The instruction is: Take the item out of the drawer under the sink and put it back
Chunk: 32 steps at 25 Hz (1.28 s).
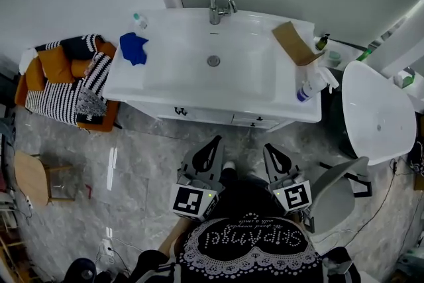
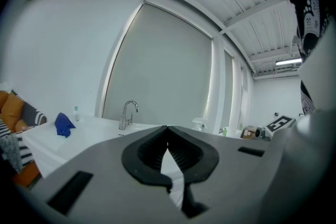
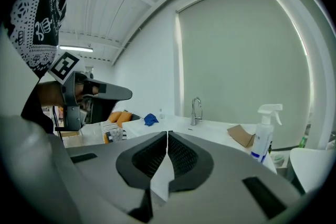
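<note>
A white sink vanity (image 1: 132, 86) with a chrome faucet (image 1: 222, 6) stands ahead of me. Its drawer fronts (image 1: 199, 114) under the basin are closed, and nothing of what is inside shows. My left gripper (image 1: 214, 142) hangs over the floor a little short of the vanity front, its jaws shut and empty. Beside it my right gripper (image 1: 269, 149) points at the vanity too, shut and holding nothing. In the left gripper view the left gripper's (image 2: 167, 127) tips meet below the faucet (image 2: 127, 113). In the right gripper view the right gripper's (image 3: 167, 132) tips also touch.
A blue cloth (image 1: 134, 48) lies on the counter's left, a cardboard piece (image 1: 295, 43) and a spray bottle (image 1: 311, 86) on its right. A striped, cushioned chair (image 1: 66, 79) stands left of the vanity; a white fixture (image 1: 377, 109) and a grey chair (image 1: 331, 195) stand right.
</note>
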Tool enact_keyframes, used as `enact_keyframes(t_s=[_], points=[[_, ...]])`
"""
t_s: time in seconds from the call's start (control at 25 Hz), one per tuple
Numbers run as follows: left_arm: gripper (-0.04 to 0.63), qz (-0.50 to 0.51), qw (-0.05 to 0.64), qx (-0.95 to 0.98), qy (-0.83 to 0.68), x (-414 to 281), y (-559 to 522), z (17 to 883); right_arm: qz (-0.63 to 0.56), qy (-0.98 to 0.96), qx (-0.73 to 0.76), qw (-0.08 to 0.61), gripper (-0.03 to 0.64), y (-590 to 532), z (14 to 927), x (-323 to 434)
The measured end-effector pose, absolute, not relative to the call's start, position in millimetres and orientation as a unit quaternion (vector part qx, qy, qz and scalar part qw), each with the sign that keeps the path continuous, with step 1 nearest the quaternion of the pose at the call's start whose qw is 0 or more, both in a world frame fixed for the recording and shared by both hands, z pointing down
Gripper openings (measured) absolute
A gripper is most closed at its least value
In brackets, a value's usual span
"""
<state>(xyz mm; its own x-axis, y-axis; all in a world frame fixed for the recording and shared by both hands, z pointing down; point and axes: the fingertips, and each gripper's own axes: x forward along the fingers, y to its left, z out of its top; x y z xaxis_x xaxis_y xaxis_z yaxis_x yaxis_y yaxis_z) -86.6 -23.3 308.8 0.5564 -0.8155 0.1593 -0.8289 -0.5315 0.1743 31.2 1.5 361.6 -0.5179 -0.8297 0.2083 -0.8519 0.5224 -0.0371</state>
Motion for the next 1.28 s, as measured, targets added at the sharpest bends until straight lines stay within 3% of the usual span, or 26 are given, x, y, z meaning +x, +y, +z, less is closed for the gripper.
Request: enact_keyframes(t_s=[0.32,1.28], points=[[0.005,0.036,0.127,0.872,-0.472,-102.1,-26.1,309.6,0.069,-0.861,0.499,0.076,0.02,-1.8,357.9,26.0],[0.005,0.051,0.152,0.901,-0.404,-64.6,-20.6,323.8,0.086,-0.81,0.576,0.073,0.02,21.1,364.6,75.8]])
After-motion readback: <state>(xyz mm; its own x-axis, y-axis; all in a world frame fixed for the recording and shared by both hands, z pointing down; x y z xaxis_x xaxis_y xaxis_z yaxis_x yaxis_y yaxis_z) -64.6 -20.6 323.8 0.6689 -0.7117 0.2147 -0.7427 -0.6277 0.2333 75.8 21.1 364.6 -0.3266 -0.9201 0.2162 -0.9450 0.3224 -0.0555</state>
